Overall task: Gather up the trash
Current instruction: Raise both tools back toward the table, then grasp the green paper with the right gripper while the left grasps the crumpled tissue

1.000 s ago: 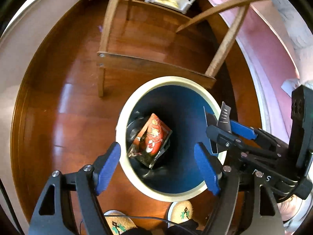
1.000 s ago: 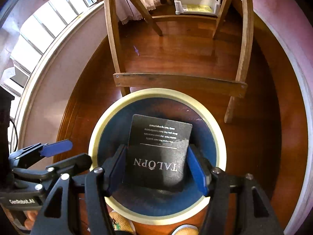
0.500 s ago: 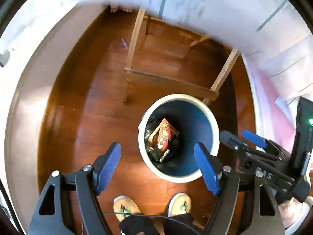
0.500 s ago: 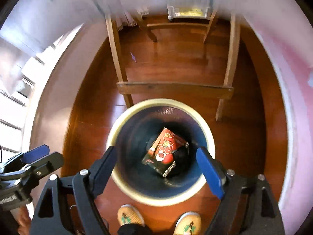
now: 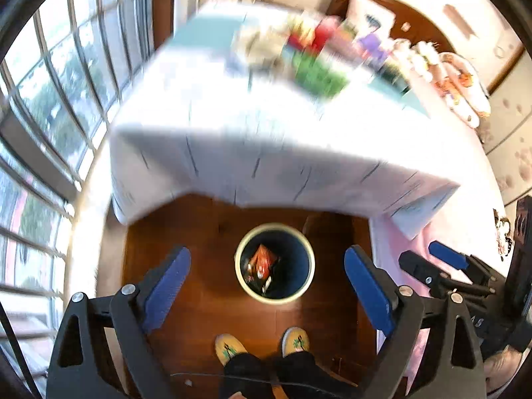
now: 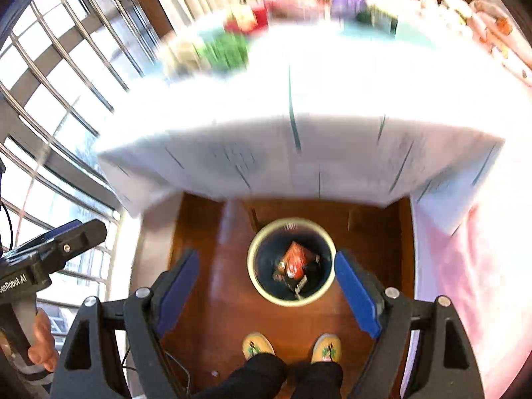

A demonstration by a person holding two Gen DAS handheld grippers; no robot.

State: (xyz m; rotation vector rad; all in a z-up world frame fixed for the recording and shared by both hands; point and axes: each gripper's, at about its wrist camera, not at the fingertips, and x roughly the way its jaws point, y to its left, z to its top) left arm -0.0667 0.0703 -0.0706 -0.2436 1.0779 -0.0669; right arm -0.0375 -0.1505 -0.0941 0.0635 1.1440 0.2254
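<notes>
The left gripper [image 5: 267, 281] is opening its ribbed blue pads with nothing between them; the right gripper [image 6: 266, 291] stands spread wide and empty. Both point steeply down. Far below, framed between the fingers, sits a round cream-rimmed bin [image 5: 240, 277] holding a crinkled red wrapper [image 5: 261, 261] on glossy wooden floor [image 6: 216, 282]. Ahead is a blurred white-draped table [image 5: 266, 153].

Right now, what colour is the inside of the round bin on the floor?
Dark blue, with a cream rim; the right wrist view shows it best.
</notes>
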